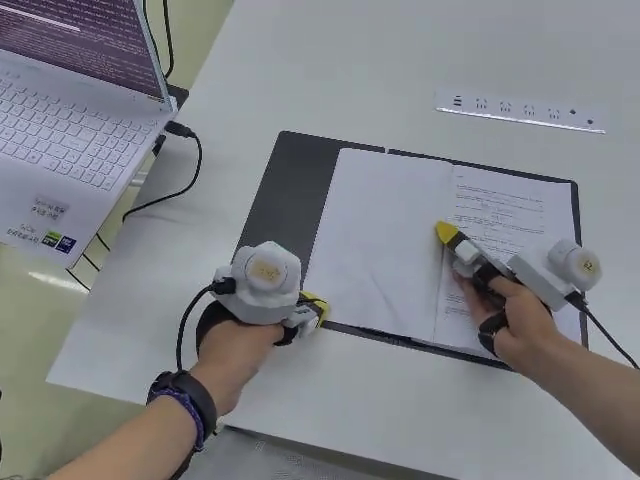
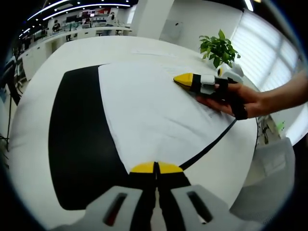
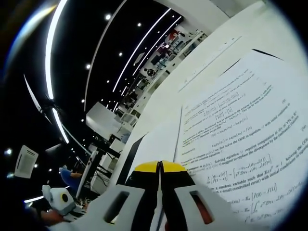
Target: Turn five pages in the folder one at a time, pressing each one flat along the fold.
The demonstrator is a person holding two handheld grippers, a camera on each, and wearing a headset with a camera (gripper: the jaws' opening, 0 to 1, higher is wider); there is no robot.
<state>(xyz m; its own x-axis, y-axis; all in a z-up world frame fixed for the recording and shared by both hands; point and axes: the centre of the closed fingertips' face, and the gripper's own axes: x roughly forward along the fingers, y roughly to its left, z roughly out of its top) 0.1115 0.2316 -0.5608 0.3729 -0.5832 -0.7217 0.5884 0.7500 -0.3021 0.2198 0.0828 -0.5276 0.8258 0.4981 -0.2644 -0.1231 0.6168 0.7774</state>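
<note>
Open black folder (image 1: 290, 190) lying flat on a white table (image 1: 350, 60), seen from above in the head view; its left leaf is a blank white page (image 1: 385, 230) and its right leaf a printed page (image 1: 505, 215) of text and equations. The right gripper (image 1: 447, 233), jaws closed with the yellow tips together, rests tip-down on the fold between the two leaves; its own view shows the tips against the printed page's inner margin. The left gripper (image 1: 312, 308), jaws likewise closed, sits at the near left corner of the blank page, where the paper's edge meets the black cover; whether paper lies between its tips cannot be told. A laptop (image 1: 70, 110) stands at the table's far left and a power strip (image 1: 520, 108) beyond the folder. The left gripper view shows a potted plant (image 2: 219, 47) behind the right gripper.
</note>
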